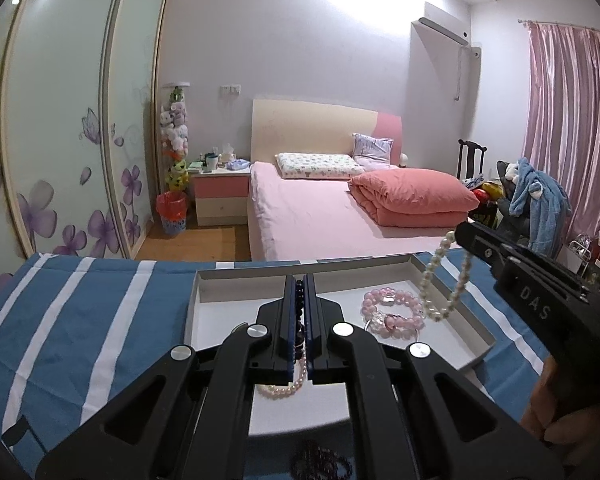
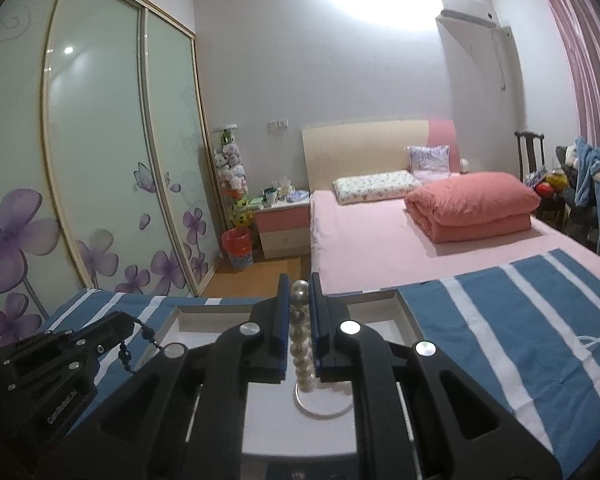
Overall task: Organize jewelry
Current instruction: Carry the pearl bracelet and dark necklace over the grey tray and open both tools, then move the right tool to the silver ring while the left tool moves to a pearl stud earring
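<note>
My left gripper [image 1: 299, 280] is shut on a dark bead bracelet [image 1: 299, 300] and holds it over the white shallow box [image 1: 204, 304]. The dark bracelet also hangs from it in the right wrist view [image 2: 140, 340]. My right gripper [image 2: 299, 284] is shut on a white pearl bracelet [image 2: 300, 340]. In the left wrist view that pearl bracelet [image 1: 440, 280] dangles above the box's right side. A pink bead bracelet [image 1: 392, 312] lies in the box. A pale pink pearl strand [image 1: 284, 388] lies below my left fingers.
The box sits on a blue cloth with white stripes [image 1: 80, 320]. A silver ring [image 2: 320, 408] lies under my right gripper. Dark beads [image 1: 320, 460] lie at the near edge. A pink bed [image 1: 320, 216] stands beyond the table.
</note>
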The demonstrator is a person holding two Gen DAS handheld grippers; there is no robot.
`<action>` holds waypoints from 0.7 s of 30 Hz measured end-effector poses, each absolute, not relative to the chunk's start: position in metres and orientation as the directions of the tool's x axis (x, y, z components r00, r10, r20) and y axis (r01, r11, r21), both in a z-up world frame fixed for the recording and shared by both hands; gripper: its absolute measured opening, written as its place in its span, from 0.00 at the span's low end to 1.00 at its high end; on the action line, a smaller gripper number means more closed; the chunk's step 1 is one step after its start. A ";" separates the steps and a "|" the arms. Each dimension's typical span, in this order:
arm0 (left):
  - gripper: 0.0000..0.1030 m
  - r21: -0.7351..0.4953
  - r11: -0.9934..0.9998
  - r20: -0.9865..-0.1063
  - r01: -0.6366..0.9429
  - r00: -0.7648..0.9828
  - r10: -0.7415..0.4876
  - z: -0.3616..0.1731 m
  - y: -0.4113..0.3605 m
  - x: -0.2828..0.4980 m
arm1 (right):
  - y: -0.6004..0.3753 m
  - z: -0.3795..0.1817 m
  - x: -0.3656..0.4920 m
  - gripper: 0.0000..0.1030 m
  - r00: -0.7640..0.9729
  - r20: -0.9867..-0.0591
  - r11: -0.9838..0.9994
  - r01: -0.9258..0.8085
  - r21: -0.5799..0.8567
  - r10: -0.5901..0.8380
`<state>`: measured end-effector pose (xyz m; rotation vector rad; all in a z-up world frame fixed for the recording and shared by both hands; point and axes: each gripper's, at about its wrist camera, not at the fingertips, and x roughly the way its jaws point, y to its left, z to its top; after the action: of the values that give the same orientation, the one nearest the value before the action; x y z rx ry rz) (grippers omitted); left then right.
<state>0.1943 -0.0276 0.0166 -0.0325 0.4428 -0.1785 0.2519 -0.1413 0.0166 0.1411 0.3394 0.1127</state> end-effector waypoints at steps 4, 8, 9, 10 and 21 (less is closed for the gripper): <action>0.04 -0.087 0.982 -0.447 0.167 0.874 -0.188 0.011 -0.030 0.208 | -0.141 0.006 0.275 0.10 0.920 -0.365 0.981 -0.085 0.174 0.144; 0.04 -0.096 0.980 -0.471 0.173 0.859 -0.198 0.005 -0.034 0.221 | -0.142 -0.003 0.296 0.10 0.894 -0.413 0.974 -0.093 0.205 0.172; 0.04 -0.095 0.980 -0.476 0.172 0.857 -0.197 0.004 -0.035 0.223 | -0.144 -0.006 0.301 0.11 0.885 -0.429 0.971 -0.096 0.218 0.184; 0.04 -0.096 0.981 -0.480 0.168 0.856 -0.193 0.004 -0.035 0.226 | -0.146 -0.007 0.303 0.12 0.879 -0.438 0.968 -0.094 0.231 0.190; 0.05 -0.126 0.986 -0.474 0.110 0.867 -0.157 0.013 -0.004 0.210 | -0.170 -0.006 0.276 0.27 0.891 -0.427 0.968 -0.048 0.245 0.152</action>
<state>0.2099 -0.0038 0.0125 -0.0959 0.5036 -0.1403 0.2763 -0.1700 -0.0056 0.2319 0.4599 0.1050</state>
